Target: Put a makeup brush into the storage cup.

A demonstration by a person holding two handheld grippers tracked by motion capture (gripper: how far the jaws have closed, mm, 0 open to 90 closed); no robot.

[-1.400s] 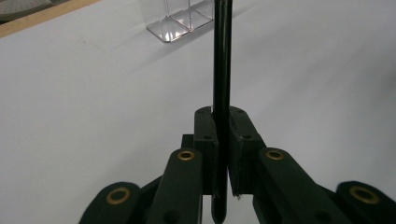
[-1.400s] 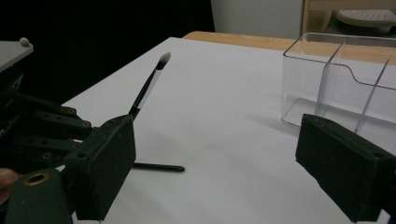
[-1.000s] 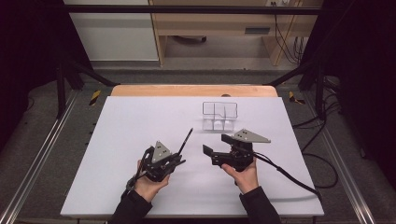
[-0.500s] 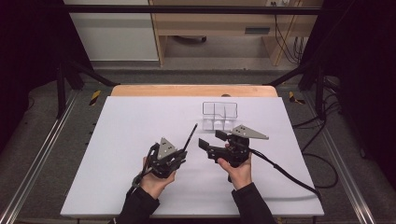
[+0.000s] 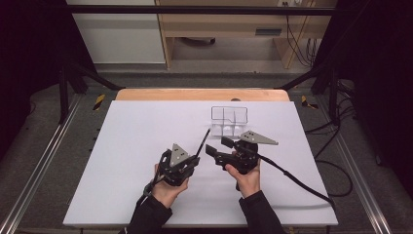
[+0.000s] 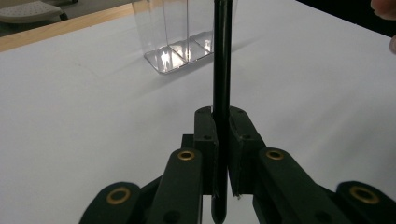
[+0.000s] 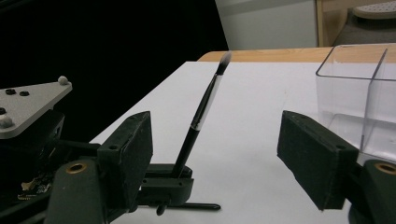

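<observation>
A slim black makeup brush (image 5: 203,140) with a pale tip is clamped near its lower end in my left gripper (image 5: 194,158), which is shut on it. The brush (image 6: 222,70) slants up toward the clear divided box (image 5: 229,119). My right gripper (image 5: 217,146) points left at the brush from close by. Its jaws stand apart and have just been closing. In the right gripper view the brush (image 7: 203,109) shows between the pads (image 7: 135,149), farther off and untouched.
The white table top (image 5: 136,122) has a wooden strip (image 5: 195,94) along its far edge. The clear box (image 7: 369,93) stands just beyond the right gripper. A cable (image 5: 297,180) trails off to the right. Metal rails (image 5: 44,165) flank the table.
The right gripper's jaws have narrowed and lifted slightly toward the brush. The left gripper keeps its hold on the brush and has barely moved.
</observation>
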